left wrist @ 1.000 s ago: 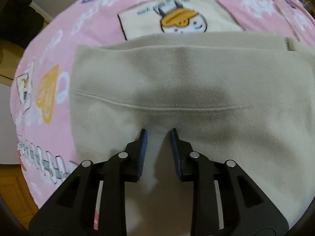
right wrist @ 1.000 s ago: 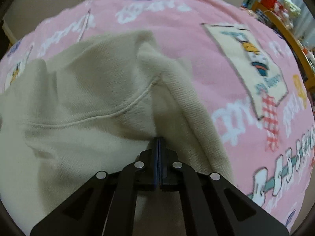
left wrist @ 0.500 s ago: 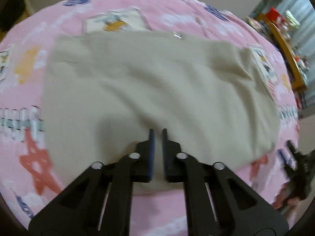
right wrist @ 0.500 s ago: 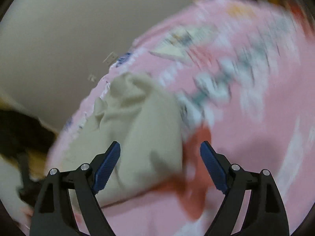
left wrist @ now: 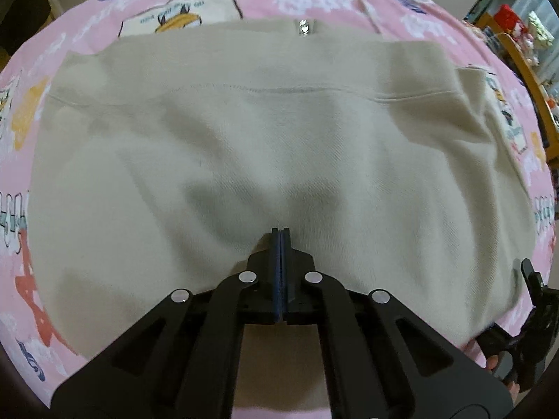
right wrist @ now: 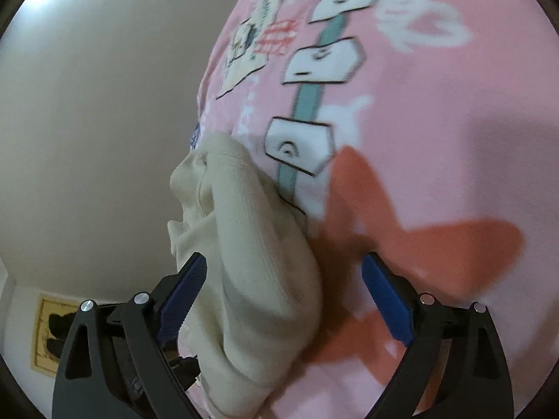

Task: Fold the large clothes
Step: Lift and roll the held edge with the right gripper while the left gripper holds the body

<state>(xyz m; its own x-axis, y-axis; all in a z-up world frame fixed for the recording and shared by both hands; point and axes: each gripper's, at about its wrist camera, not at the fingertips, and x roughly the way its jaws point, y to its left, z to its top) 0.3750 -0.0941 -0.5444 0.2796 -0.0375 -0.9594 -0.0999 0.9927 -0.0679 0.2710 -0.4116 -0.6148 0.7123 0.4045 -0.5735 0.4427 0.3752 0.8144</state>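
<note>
**Handling Notes: Beige Garment on Pink Bedspread**

**Location.** The beige garment point(left wrist: 279, 146) lies spread over a pink printed bedspread point(left wrist: 349, 0), covering most of the left wrist view. A stitched seam point(left wrist: 401, 97) runs across its far portion, and a small metal fitting point(left wrist: 304, 28) shows at the far edge. In the right wrist view the garment point(right wrist: 258, 279) appears as a thick, rounded folded edge resting on the bedspread point(right wrist: 436, 139).

**Tong state.** The left tongs point(left wrist: 280, 237) are fully closed, pads pressed together over the near part of the cloth. Whether a pinch of fabric sits between them cannot be told. The right tongs point(right wrist: 283, 289) stand wide open, having just been opening. The folded edge lies between the pads, but neither pad presses on it.

**Material behaviour (judgement).**
- Soft and limp: the cloth drapes and forms shallow wrinkles, so it will sag from any single grip point.
- Thick twill-like weave: probably moderately heavy for clothing, with enough surface texture to resist slipping in ribbed pads.
- Not fragile; firm clamping is acceptable.

**Recommended hold points (judgement).**
- Take hold at edges and corners, never mid-panel, where only a pucker lifts.
- Use two well-separated points along one edge to keep the fold line straight.
- At the rounded folded edge, clamp through all layers so that none slides loose.
</note>
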